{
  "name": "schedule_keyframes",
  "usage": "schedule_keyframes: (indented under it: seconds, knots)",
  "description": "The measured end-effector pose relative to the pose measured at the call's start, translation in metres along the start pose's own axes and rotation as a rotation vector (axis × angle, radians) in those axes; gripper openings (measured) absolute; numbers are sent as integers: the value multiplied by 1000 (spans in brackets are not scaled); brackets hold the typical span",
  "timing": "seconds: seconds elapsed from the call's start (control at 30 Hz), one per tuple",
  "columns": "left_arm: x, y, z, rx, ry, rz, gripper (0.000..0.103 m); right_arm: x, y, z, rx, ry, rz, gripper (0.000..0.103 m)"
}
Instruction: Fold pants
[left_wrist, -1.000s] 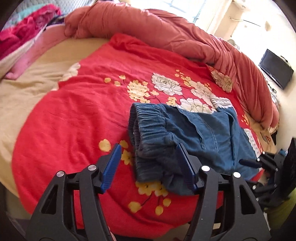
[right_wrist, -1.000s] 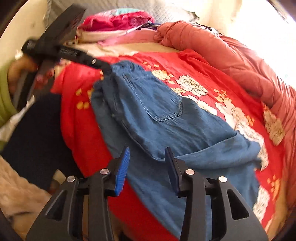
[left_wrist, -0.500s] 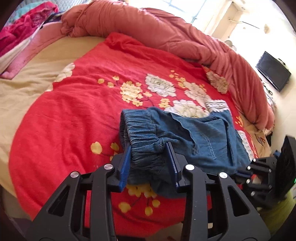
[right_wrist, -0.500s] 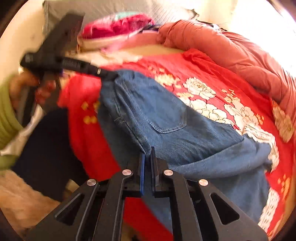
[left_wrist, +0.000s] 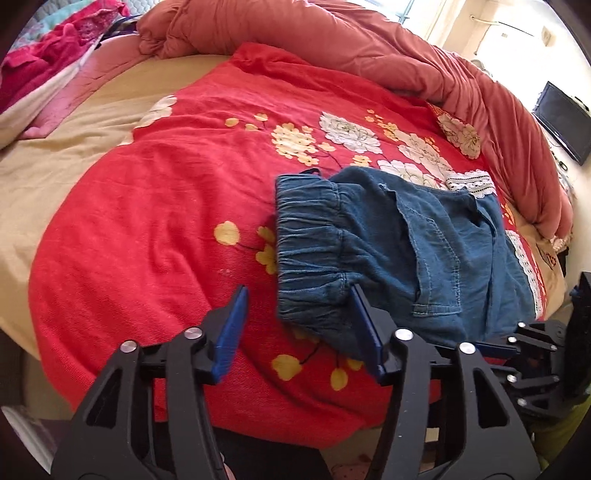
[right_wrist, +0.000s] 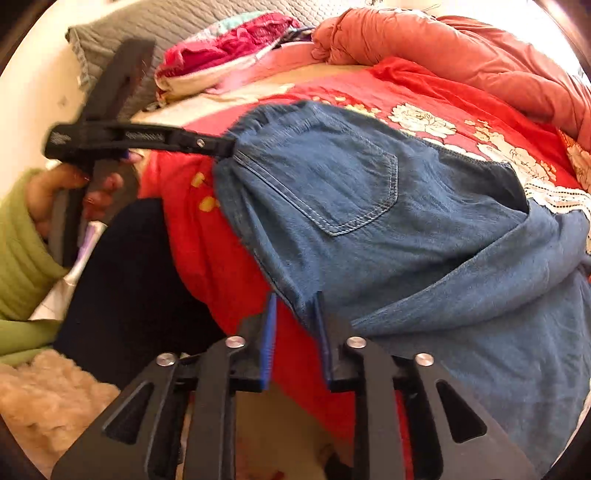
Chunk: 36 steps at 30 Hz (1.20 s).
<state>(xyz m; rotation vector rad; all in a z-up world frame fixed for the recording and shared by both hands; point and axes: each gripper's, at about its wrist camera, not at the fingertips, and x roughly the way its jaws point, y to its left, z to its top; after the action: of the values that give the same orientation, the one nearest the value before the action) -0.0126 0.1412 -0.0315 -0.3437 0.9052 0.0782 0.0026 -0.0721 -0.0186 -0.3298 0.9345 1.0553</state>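
Left wrist view shows the folded denim pants (left_wrist: 388, 254) on the red bedspread (left_wrist: 155, 229), waistband toward the left gripper (left_wrist: 299, 325), long axis running right. Both the left gripper and the right gripper (right_wrist: 293, 332) are spread, holding nothing.

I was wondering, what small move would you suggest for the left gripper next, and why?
Probably shift the left gripper slightly to its right and close on the waistband. Its jaws stand wide open, with only the right finger against the near corner of the pants. The right gripper is open too, at their side edge.
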Motion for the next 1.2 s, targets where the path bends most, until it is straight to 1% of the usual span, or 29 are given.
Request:
schedule_keyframes:
  seconds: [0.03, 0.1, 0.17, 0.23, 0.3, 0.4, 0.43, 0.47, 0.53, 0.57, 0.6, 0.63, 0.67, 0.7, 0.73, 0.8, 0.83, 0.9, 0.97, 1.03, 1.07, 1.1, 1.13, 1.2]
  knots:
    - [-4, 1, 0, 1, -5, 7, 53, -9, -1, 0, 10, -19, 8, 21]
    - [-15, 3, 1, 0, -22, 23, 53, -27, -5, 1, 30, -60, 7, 25]
    - [-29, 6, 1, -4, -45, 51, 53, -49, -12, -1, 58, -114, -22, 26]
    - [-46, 5, 5, 2, -82, 73, 53, -63, -24, -3, 85, -141, -67, 26]
    - [-57, -4, 11, 17, -109, 58, 53, -72, -43, -10, 130, -145, -137, 26]
    - [-61, -37, 17, 87, -126, -21, 53, -77, -69, -24, 216, -142, -192, 26]
    - [-56, -52, 16, 127, -115, -56, 53, -77, -73, -26, 236, -143, -203, 26]
    - [-50, -63, 15, 157, -104, -67, 53, -79, -76, -27, 250, -152, -203, 26]
    - [-34, -77, 13, 179, -76, -68, 53, -77, -78, -26, 253, -164, -196, 31]
    - [-26, -83, 13, 180, -57, -85, 53, -75, -80, -24, 251, -161, -214, 36]
    - [-19, -88, 13, 188, -41, -105, 53, -73, -83, -23, 246, -156, -226, 36]
    - [-10, -96, 12, 212, -30, -109, 53, -67, -86, -21, 241, -146, -235, 36]
    - [-1, -101, 11, 235, -25, -85, 53, -61, -89, -20, 239, -128, -262, 36]
    - [7, -103, 10, 255, -16, -48, 53, -54, -93, -21, 238, -95, -311, 36]
    - [20, -105, 10, 278, 0, 4, 54, -49, -97, -24, 248, -69, -330, 36]
    - [36, -99, 10, 272, 26, 39, 54, -39, -110, -34, 297, -19, -363, 36]
    - [45, -94, 10, 261, 41, 40, 54, -35, -115, -39, 319, -1, -356, 36]
    - [52, -91, 13, 260, 25, 43, 54, -34, -121, -48, 360, -25, -325, 36]
    - [57, -94, 14, 287, 9, 72, 54, -36, -121, -48, 359, -29, -319, 36]
    - [56, -94, 19, 272, 8, 72, 54, -43, -124, -47, 381, -41, -300, 37]
    - [52, -96, 22, 258, 7, 59, 54, -50, -126, -47, 397, -65, -287, 39]
    - [40, -96, 25, 235, -9, 21, 54, -58, -127, -45, 405, -87, -286, 42]
    - [31, -99, 27, 227, -25, 0, 54, -65, -129, -43, 409, -103, -294, 44]
    - [9, -113, 30, 258, -77, -21, 54, -79, -137, -35, 411, -140, -321, 44]
